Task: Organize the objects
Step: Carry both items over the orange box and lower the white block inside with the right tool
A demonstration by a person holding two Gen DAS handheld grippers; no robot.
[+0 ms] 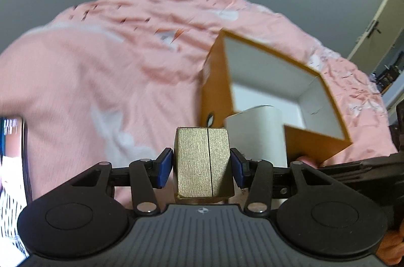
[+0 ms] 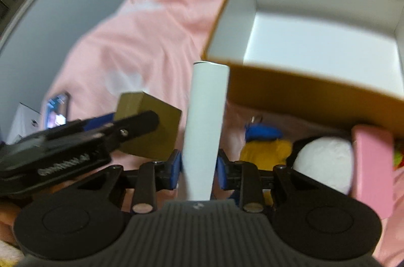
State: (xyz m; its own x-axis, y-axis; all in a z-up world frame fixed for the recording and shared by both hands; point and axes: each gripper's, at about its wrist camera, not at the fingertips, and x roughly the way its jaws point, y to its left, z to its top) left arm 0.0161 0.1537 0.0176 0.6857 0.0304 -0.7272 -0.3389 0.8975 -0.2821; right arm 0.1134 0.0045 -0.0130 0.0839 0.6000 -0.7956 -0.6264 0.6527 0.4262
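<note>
My left gripper (image 1: 201, 163) is shut on a small gold box (image 1: 203, 163), its blue pads pressing both sides. From the right wrist view the same gold box (image 2: 149, 125) hangs at the left in that gripper. My right gripper (image 2: 199, 167) is shut on a tall white tube (image 2: 204, 130) that stands upright between its blue pads; the white tube (image 1: 257, 135) also shows in the left wrist view, just right of the gold box. An open orange box with a white inside (image 1: 290, 140) (image 2: 290, 90) sits on the pink bedspread, just beyond both grippers.
The pink bedspread (image 1: 113, 65) covers the bed. A phone with a lit screen (image 2: 56, 110) lies at the left. Beside the orange box lie a yellow and blue plush toy (image 2: 265, 145), a white and black plush (image 2: 325, 161) and a pink box (image 2: 373, 166). A door (image 1: 378, 22) stands at the far right.
</note>
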